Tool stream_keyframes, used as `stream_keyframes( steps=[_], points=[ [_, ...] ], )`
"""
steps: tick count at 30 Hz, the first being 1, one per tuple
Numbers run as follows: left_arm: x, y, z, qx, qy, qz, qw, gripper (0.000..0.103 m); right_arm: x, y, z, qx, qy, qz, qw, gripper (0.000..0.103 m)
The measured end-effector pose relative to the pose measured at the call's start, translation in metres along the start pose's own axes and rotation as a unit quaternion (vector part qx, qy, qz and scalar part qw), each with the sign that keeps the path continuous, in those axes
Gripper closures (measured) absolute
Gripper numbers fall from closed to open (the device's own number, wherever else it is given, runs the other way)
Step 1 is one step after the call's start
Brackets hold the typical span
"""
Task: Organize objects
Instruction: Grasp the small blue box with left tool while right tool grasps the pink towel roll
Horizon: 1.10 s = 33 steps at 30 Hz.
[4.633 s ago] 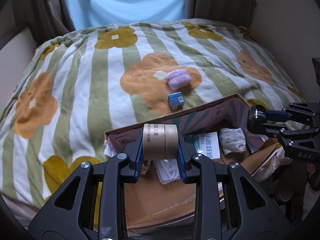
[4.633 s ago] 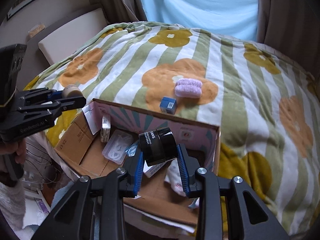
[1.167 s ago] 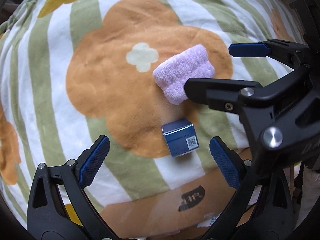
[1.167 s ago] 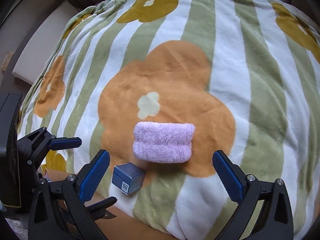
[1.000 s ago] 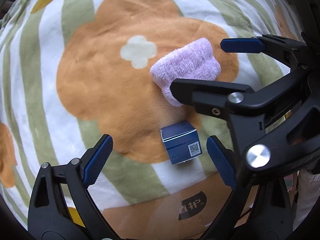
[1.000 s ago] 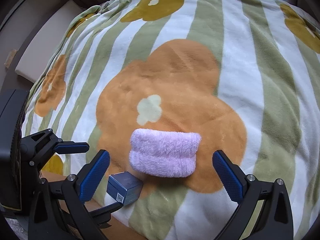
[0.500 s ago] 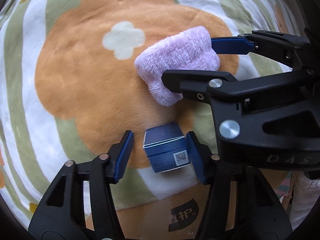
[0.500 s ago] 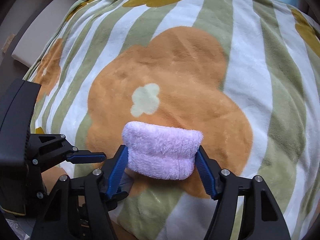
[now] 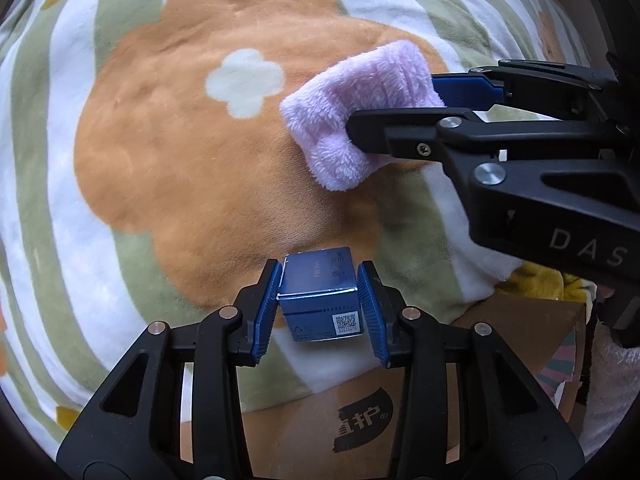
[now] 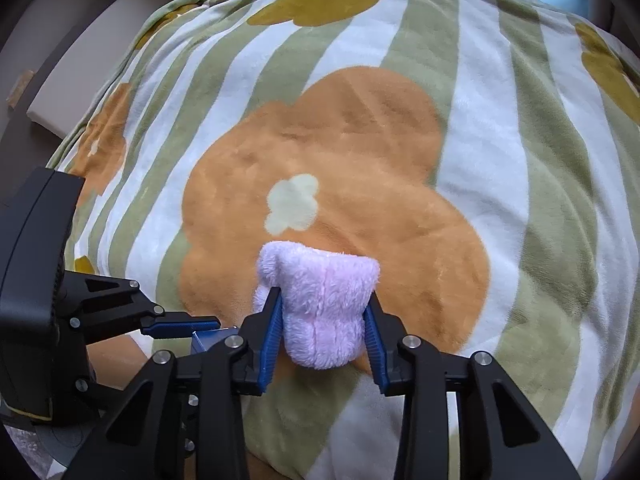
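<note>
Left gripper [image 9: 319,306] clamped on blue box [image 9: 320,300], right gripper [image 10: 324,338] squeezing lilac cloth [image 10: 320,304] — cardboard flap [image 9: 400,400] in left view only.

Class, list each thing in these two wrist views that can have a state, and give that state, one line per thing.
Left gripper: just closed, clamped on the blue box.
Blue box: gripped on both sides.
Right gripper: just closed, clamped on the pink cloth.
Pink cloth: folded, squeezed narrow between the pads.
Cardboard box: flap open.
</note>
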State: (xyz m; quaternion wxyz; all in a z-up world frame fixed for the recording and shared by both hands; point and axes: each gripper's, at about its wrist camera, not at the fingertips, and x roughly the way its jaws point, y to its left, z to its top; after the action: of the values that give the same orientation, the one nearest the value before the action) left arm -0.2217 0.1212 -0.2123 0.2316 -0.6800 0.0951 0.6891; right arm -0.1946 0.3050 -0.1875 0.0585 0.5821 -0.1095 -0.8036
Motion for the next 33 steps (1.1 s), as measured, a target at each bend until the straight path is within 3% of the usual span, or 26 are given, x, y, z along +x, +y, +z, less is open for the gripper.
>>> stream_keyframes(
  steps=[17,21,26,29,33],
  points=[
    [-0.027,0.000,-0.008,-0.005,-0.032,0.005,0.9994,0.069,-0.033,0.004,-0.003,0.010,-0.030,-0.015,0.999,0.070],
    [-0.041,0.021,-0.011,-0.013,-0.048,0.000,0.9988,0.069,-0.046,0.004,-0.002,0.014,-0.043,-0.016,0.999,0.070],
    [-0.081,0.034,-0.026,-0.012,-0.076,0.003,0.9971,0.069,-0.075,0.013,-0.003,0.012,-0.064,-0.017,0.998,0.070],
    [-0.107,0.019,-0.029,-0.007,-0.093,0.006,0.9957,0.069,-0.099,0.026,-0.008,0.007,-0.079,-0.016,0.997,0.070],
    [-0.143,0.013,-0.062,0.004,-0.110,0.012,0.9939,0.069,-0.131,0.049,-0.023,-0.006,-0.096,-0.015,0.995,0.070]
  ],
)
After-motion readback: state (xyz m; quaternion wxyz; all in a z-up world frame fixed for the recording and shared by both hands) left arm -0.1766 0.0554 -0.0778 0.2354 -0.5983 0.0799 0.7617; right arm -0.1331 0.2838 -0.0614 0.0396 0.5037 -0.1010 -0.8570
